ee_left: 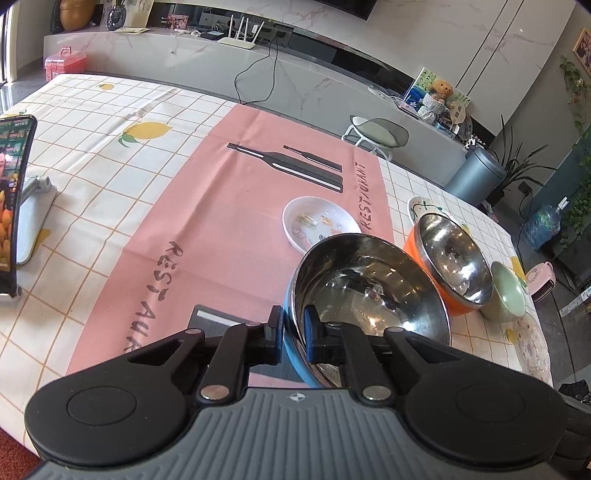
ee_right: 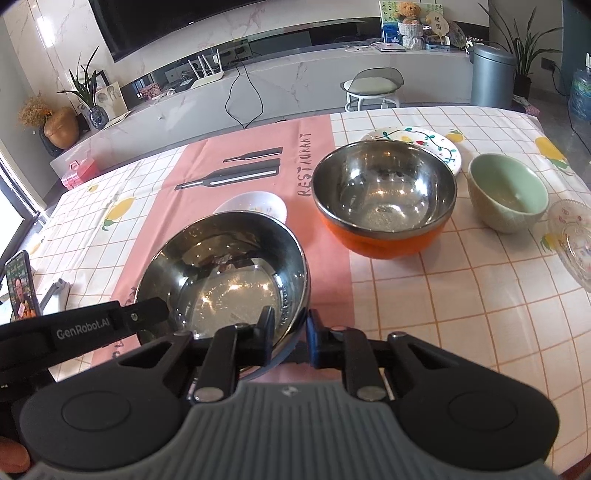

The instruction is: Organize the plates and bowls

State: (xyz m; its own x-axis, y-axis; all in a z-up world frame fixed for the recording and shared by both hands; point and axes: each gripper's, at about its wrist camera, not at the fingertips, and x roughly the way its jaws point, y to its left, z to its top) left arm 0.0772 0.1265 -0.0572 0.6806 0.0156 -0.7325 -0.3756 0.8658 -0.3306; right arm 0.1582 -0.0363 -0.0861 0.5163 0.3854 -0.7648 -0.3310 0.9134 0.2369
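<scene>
On a table covered with a white checked tablecloth printed with lemons (ee_right: 461, 295), a pink runner lettered "RESTAURANT" (ee_left: 207, 206) is laid down the middle. A steel bowl with a blue outer shell (ee_left: 369, 291) is gripped at its near rim by the left gripper (ee_left: 293, 328), one finger outside the wall and one inside. The same bowl's rim is pinched by the right gripper (ee_right: 290, 334) at another point, with the left gripper seen reaching in from the left side of that view. Whether the bowl rests on the runner or is raised cannot be told. Just behind it a small white dish with scraps (ee_left: 319, 221) is seen. To the right, a steel bowl with an orange shell (ee_right: 384, 199) stands in front of a white plate painted with vines (ee_right: 439, 144), beside a pale green ceramic bowl (ee_right: 508, 192) and a clear patterned glass plate (ee_right: 574, 240). At the table's left edge a phone on a stand (ee_left: 14, 199) is propped. Beyond the table, a long marble console (ee_right: 295, 81), a dark television screen (ee_right: 166, 26), a round stool (ee_right: 373, 86) and a grey bin (ee_right: 491, 75) are visible
</scene>
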